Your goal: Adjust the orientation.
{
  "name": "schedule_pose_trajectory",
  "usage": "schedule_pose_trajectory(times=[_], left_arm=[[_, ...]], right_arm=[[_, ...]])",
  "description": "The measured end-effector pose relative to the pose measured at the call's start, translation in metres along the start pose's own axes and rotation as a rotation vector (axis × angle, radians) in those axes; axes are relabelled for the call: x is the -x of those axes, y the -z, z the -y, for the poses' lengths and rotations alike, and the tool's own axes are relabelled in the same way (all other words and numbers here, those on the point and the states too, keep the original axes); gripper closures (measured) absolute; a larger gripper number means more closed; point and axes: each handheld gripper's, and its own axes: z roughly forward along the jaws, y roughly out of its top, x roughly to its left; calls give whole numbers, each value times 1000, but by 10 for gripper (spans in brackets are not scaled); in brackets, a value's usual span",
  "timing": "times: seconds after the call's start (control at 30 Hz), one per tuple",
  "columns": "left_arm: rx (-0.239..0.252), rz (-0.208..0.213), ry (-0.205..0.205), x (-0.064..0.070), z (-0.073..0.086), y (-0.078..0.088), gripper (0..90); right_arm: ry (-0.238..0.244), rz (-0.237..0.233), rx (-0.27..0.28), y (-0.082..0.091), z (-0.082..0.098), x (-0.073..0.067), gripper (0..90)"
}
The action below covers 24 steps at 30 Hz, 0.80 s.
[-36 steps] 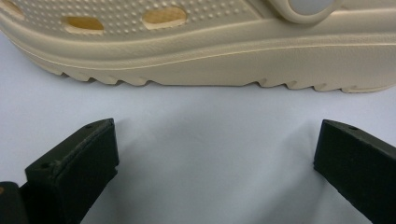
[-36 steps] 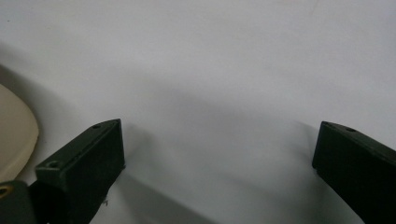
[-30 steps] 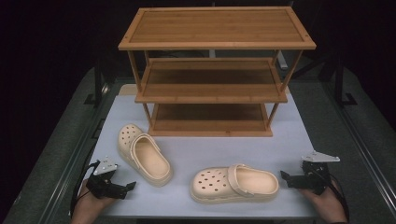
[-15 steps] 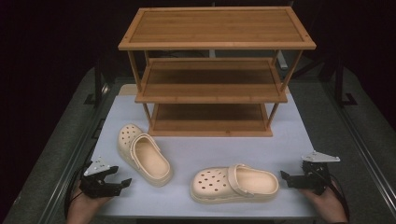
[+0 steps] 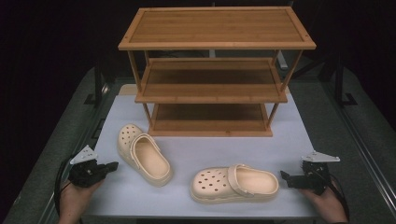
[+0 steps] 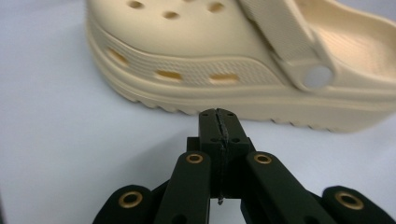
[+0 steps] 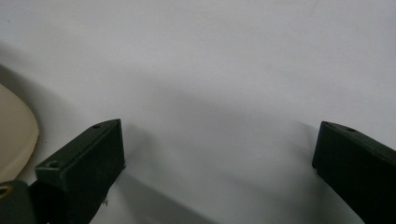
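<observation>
Left gripper (image 6: 218, 122): jaws together, pads meeting edge to edge, nothing between them. They have just been closing, on air. Tip points at the sidewall of the left clog (image 6: 243, 60), close to the sole but not touching. In the high view the left gripper (image 5: 111, 166) sits at the mat's (image 5: 299, 135) near-left edge, held in the left hand (image 5: 74, 198), just beside that clog (image 5: 144, 154).

Right gripper (image 7: 217, 158): jaws wide apart, only bare mat between them. A cream edge of the right clog (image 7: 16, 135) shows at that view's left, outside the jaws. In the high view the right gripper (image 5: 286, 176) is in the right hand (image 5: 327, 203) at the near-right edge, tip aimed at the heel of the right clog (image 5: 234, 183), near but apart.

Clogs: both upright on the mat. Left one lies diagonal, toe away toward the rack (image 5: 215, 70). Right one lies sideways along the near edge, toe to the left. The two are near each other, not touching.

Rack: three wooden tiers, standing at the mat's far side, well apart from both grippers.
</observation>
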Motion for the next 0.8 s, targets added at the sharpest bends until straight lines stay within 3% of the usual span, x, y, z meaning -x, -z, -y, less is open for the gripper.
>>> schedule_pose_trajectory(times=[0.27,0.47,0.8], left_arm=[[38,-42,42,-24,-25,2,900],[64,-72,47,-41,-45,-2,900],[76,-103,35,-59,-74,-32,900]], right_arm=[[-1,0,2,0,0,0,19],[-1,0,2,0,0,0,18],[0,0,2,0,0,0,18]])
